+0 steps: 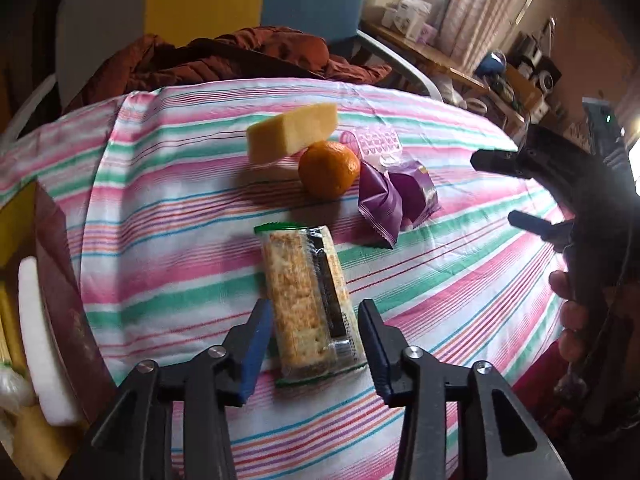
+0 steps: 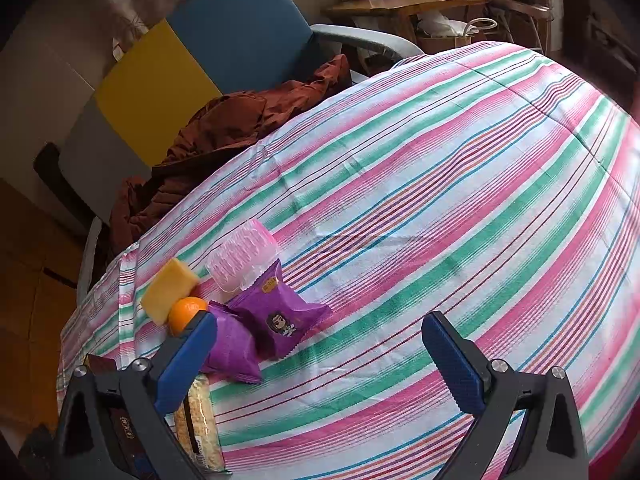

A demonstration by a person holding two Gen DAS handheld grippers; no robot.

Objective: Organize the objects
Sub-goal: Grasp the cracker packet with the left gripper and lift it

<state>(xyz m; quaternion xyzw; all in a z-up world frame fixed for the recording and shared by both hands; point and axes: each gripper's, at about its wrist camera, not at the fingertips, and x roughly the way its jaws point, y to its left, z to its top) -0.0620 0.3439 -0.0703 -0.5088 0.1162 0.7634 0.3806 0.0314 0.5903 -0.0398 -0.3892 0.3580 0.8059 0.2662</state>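
Left gripper (image 1: 316, 338): jaws spread, blue pads either side of cracker packet, near end of packet between them; pad contact not discernible, nothing clamped
Right gripper (image 2: 320, 354): jaws wide apart, nothing between them, bare cloth beneath; seen from left wrist view at right edge, held in a hand (image 1: 570, 320)
Cracker packet (image 1: 310, 308): clear wrapper with green ends, lying flat on cloth, long axis running away from left gripper; in right wrist view partly hidden behind left-hand pad
Orange (image 1: 329, 169): just beyond far end of cracker packet, resting on cloth
Yellow block (image 1: 292, 133): tilted, one end propped on orange, other end down toward cloth
Purple snack packets (image 1: 394, 196): two, overlapping, just beside orange on its right; cartoon figure printed on one
Pink plastic case (image 1: 376, 142): translucent, behind purple packets, touching them
Striped tablecloth (image 2: 440, 184): pink, green, white stripes, covering table under all items
Dark red box (image 1: 66, 296): at left table edge, white foam strip (image 1: 40, 344) alongside
Rust-coloured cloth (image 2: 224, 128): heaped on blue chair (image 2: 240, 28) beyond far table edge
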